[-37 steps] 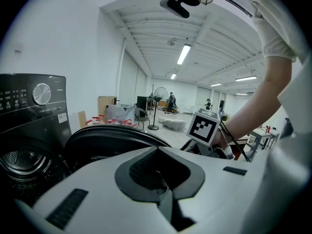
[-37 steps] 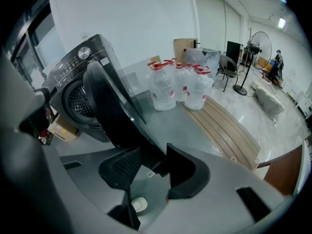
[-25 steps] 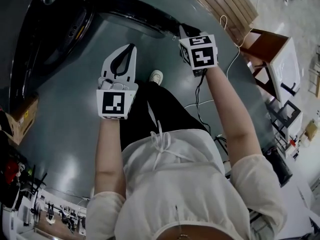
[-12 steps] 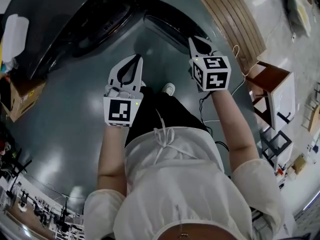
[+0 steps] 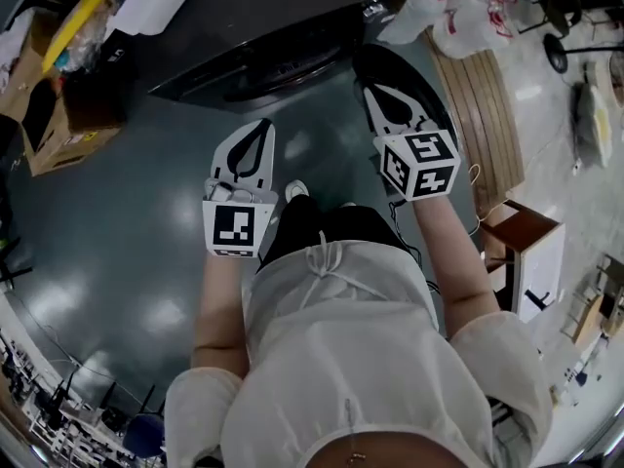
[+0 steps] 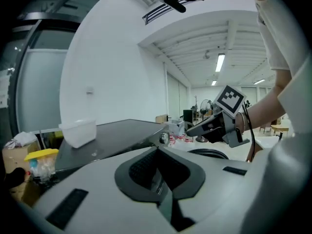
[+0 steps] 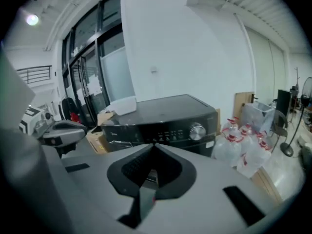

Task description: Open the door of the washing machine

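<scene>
Both grippers have come up and back from the machine since the earlier frame, and my view has lifted with them, so the whole front of the washing machine [image 5: 283, 61] now lies ahead of the tips instead of off to one side. The left gripper [image 5: 260, 127] has its jaws together on nothing, with bare floor under it and the machine's front just beyond its tips. The right gripper [image 5: 376, 92] is likewise closed and empty. It hangs over the door [image 5: 390, 63], a dark round shape jutting out from the machine's front towards me. From the left gripper's camera I see that same dark ring [image 6: 209, 153] below the right gripper, clear of the cabinet.

I judge the door already swung open and the job essentially done. I cannot tell how wide it stands, because the right gripper covers most of it from above. Neither gripper touches it. What is left, if anything, is checking that it stays open.
</scene>
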A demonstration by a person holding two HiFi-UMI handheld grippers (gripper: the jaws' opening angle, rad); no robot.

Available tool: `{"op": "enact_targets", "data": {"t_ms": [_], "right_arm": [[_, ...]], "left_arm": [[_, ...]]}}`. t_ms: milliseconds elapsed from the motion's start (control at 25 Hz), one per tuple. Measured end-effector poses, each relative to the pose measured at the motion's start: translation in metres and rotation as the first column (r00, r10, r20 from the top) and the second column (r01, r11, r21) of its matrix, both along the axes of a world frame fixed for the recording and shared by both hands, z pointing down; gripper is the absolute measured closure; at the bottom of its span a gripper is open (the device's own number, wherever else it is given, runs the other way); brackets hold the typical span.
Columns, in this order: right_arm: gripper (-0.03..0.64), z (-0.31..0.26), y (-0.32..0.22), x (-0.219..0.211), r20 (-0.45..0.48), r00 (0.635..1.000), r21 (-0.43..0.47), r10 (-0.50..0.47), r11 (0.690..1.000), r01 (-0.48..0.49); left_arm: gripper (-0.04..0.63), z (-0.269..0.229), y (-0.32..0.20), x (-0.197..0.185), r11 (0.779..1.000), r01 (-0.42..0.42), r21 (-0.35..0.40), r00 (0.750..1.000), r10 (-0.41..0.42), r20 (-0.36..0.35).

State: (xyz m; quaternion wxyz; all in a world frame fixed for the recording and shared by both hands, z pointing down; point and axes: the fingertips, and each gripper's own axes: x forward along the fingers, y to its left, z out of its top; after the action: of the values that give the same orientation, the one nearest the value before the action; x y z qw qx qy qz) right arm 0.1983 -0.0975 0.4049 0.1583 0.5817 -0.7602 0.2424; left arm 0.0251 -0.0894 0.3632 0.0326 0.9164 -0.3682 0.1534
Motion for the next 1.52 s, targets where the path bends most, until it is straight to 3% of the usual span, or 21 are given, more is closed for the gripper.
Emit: {"op": "enact_targets", "data": {"t_ms": [320,520,640,720,960,1160,1520], "right_arm": [[0.609,-0.055,-0.028,-0.087,-0.015,0.991,0.120,-0.130,0.984,0.131],[0.609,-0.102,-0.028,-0.130,-0.038,0.976,0.272,-0.215,0.938,0.217],[0.609,-0.125,-0.024,-0.146,-0.061,0.971,0.337,-0.230,0.911,0.237],[0.611,-0.138,-0.021,-0.153,-0.075,0.971,0.375,-0.229,0.896,0.240],[0.612,-0.176,-0.016,-0.159,-0.056,0.983,0.484,-0.172,0.857,0.178],[0.612,-0.186,-0.010,-0.157,-0.046,0.991,0.497,-0.124,0.858,0.130],[0.614,-0.197,0.009,-0.155,-0.100,0.988,0.499,-0.119,0.853,0.153]], "left_arm": [[0.574,-0.040,-0.006,-0.089,0.991,0.097,0.088,0.995,-0.100,0.026],[0.574,-0.068,-0.009,-0.139,0.977,0.169,0.129,0.985,-0.171,0.006],[0.574,-0.086,-0.005,-0.162,0.970,0.209,0.122,0.977,-0.211,0.008],[0.574,-0.100,-0.004,-0.174,0.962,0.222,0.159,0.974,-0.225,-0.002],[0.574,-0.134,0.001,-0.201,0.942,0.255,0.218,0.966,-0.255,-0.030],[0.574,-0.154,0.006,-0.212,0.935,0.284,0.211,0.959,-0.275,-0.070],[0.574,-0.174,0.016,-0.213,0.936,0.296,0.191,0.954,-0.279,-0.110]]}}
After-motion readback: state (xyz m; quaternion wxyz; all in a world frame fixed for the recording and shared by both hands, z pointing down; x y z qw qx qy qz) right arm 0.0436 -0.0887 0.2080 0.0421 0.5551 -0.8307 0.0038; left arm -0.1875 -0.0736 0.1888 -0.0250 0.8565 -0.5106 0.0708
